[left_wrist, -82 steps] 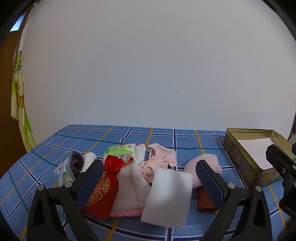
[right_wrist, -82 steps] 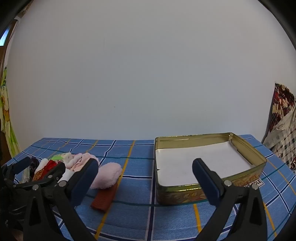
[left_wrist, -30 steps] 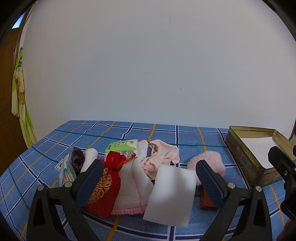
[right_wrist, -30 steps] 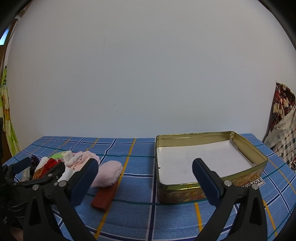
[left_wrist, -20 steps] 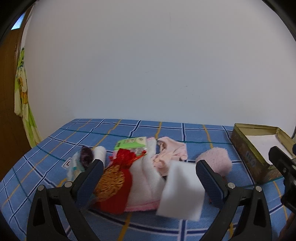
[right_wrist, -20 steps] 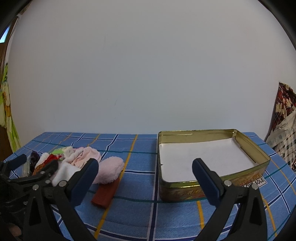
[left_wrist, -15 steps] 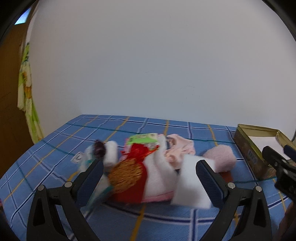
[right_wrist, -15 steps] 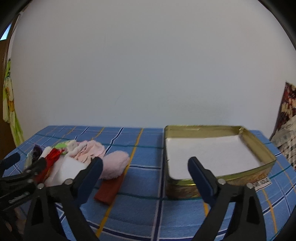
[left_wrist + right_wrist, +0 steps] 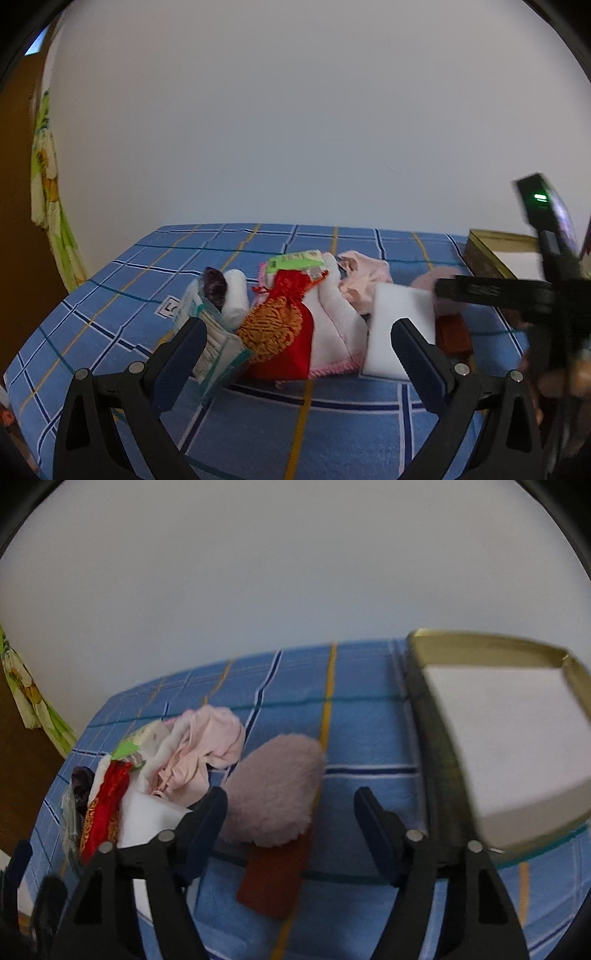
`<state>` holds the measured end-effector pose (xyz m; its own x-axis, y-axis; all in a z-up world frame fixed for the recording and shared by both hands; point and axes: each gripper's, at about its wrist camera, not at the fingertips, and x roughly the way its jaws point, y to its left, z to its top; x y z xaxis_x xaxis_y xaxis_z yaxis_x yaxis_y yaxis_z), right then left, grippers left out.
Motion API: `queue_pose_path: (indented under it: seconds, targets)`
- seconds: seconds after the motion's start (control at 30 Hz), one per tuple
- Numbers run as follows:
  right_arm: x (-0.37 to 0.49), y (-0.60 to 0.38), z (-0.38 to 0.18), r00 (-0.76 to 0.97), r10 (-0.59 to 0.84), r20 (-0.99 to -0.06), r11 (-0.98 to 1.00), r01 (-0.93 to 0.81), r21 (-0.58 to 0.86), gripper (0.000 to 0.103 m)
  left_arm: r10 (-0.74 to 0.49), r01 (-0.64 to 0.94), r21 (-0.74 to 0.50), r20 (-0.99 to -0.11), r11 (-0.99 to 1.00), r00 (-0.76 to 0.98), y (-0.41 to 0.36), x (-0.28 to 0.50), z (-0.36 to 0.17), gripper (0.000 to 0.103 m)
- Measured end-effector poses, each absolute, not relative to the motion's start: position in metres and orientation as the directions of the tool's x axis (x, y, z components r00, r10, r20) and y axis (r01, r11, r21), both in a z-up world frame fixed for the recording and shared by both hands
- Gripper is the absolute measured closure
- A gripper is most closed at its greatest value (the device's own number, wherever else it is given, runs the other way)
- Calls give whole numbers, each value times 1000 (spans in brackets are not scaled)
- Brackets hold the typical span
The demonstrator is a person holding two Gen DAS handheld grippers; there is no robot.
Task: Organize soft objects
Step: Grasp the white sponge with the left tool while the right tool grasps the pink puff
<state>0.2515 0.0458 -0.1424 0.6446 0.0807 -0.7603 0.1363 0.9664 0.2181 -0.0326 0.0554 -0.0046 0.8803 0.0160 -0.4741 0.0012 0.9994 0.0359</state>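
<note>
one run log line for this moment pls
right claw: open, jaws just been closing, nothing held | target: pink fluffy pad | left claw: open | gold tin: nothing soft inside

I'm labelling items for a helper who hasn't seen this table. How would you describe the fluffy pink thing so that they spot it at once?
Start at the gold tin on the blue checked cloth. Between it and the heap of fabrics lies the fluffy pink pad, partly over a brown strip. It alone is woolly and oval.
</note>
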Motion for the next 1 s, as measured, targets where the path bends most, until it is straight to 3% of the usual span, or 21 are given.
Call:
queue_pose_path:
  seconds: [0.1,0.33,0.47,0.73,0.97,1.0]
  targets:
    - [259,52,-151,618,101,-780,970,111,214,56,-8,41,57,-487,998,873,45,-33,-7,2]
    - [248,44,-139,659,128,-741,974,57,219,76,-92,125,31,-512,992,854,25,-30,-8,2]
    - [235,36,-119,718,127,-684,971,50,233,78,-140,168,8,-521,986,842,14,-21,-7,2]
    - [209,32,-86,815,5,-579,989,81,123,79,-184,224,-3,-579,975,794,-10,-1,-17,2]
    - [204,15,-75,829,126,-545,968,17,250,79,-192,241,2,-596,971,780,-20,11,-25,2]
    - [204,14,-76,828,125,-547,967,21,252,79,-193,236,-9,-606,972,771,-18,11,-24,9]
